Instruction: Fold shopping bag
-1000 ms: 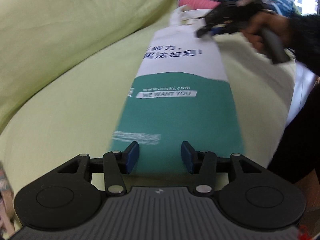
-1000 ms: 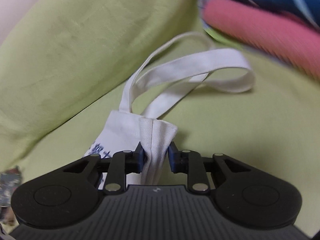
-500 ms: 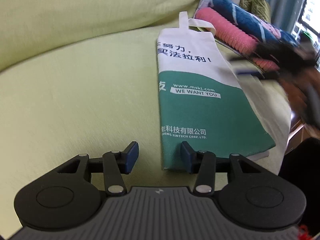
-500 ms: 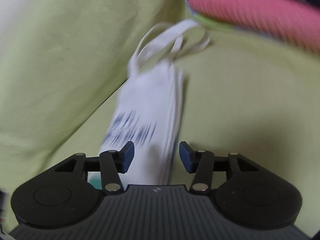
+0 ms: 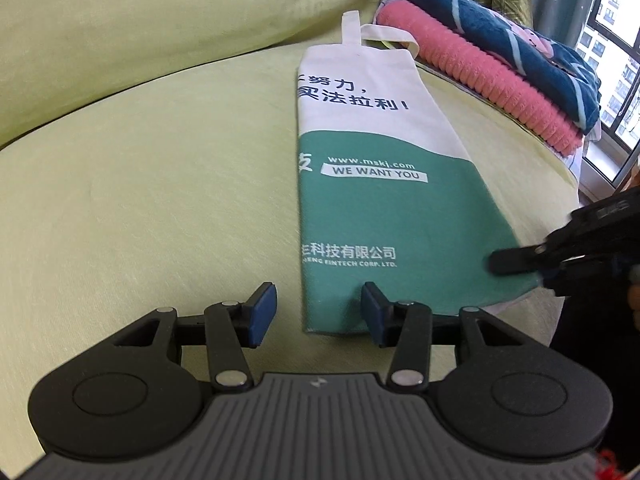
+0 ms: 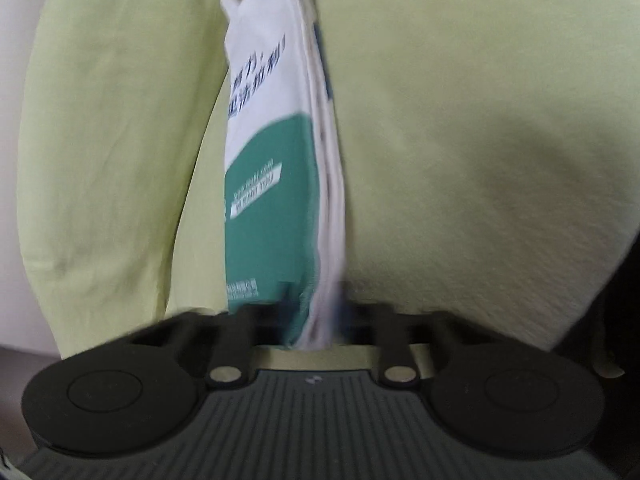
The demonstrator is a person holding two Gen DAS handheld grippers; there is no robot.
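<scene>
Change: right gripper (image 5: pixel 520 260) leaving the handle end, now reaching the bag's near right corner; bag released from one second ago.
Bag: shopping bag (image 5: pixel 372 184) lying as a long narrow strip on the green sofa cushion (image 5: pixel 140 200), handles pointing away.
Left fingers: left gripper (image 5: pixel 318 312) spreading wide, straddling the near left corner, gripping nothing.
Right fingers: blurring; spread impossible to tell, edge running between them.

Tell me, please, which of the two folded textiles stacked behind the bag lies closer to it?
The pink ribbed blanket: it lies at the stack's front edge, right behind the shopping bag and its handles; the dark blue patterned blanket lies on it, further back.
</scene>
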